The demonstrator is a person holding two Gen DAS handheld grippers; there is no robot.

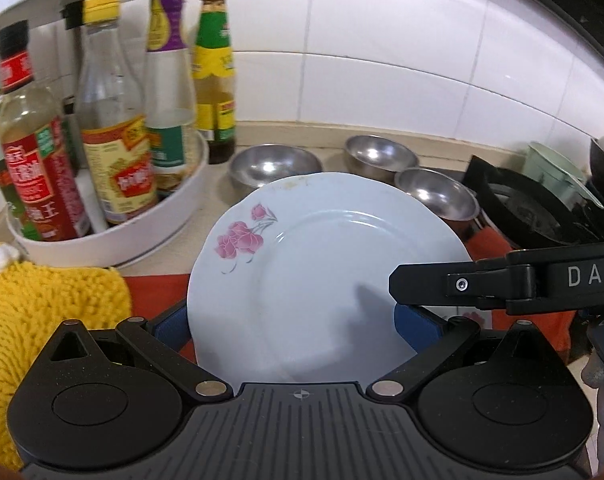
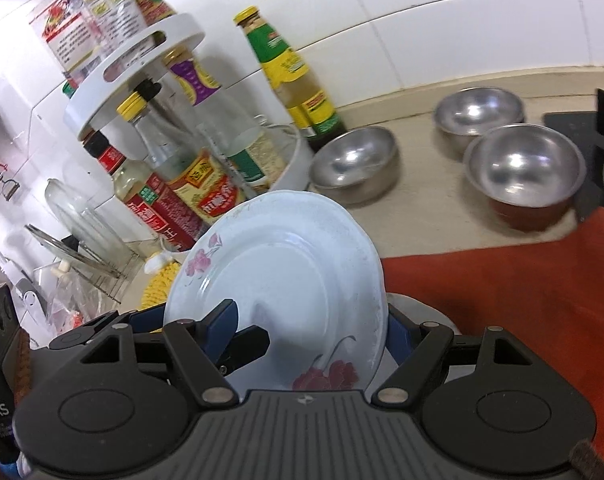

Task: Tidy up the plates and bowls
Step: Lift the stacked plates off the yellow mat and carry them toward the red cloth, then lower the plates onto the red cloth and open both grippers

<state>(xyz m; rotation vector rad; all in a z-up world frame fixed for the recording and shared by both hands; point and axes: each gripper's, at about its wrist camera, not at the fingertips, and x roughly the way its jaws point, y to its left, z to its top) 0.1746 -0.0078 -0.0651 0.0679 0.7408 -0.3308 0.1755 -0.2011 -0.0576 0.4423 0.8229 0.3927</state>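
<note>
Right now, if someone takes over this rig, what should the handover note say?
Left gripper: shut on the plate, rim between its pads.
Right gripper: also on the plate, gripping from the other side.
Plate: tilted, held by both above the red cloth.
Steel bowls: three, apart on the counter behind, none stacked.
Done: plate picked up.
Left: place the plate, then probably gather the bowls.
</note>
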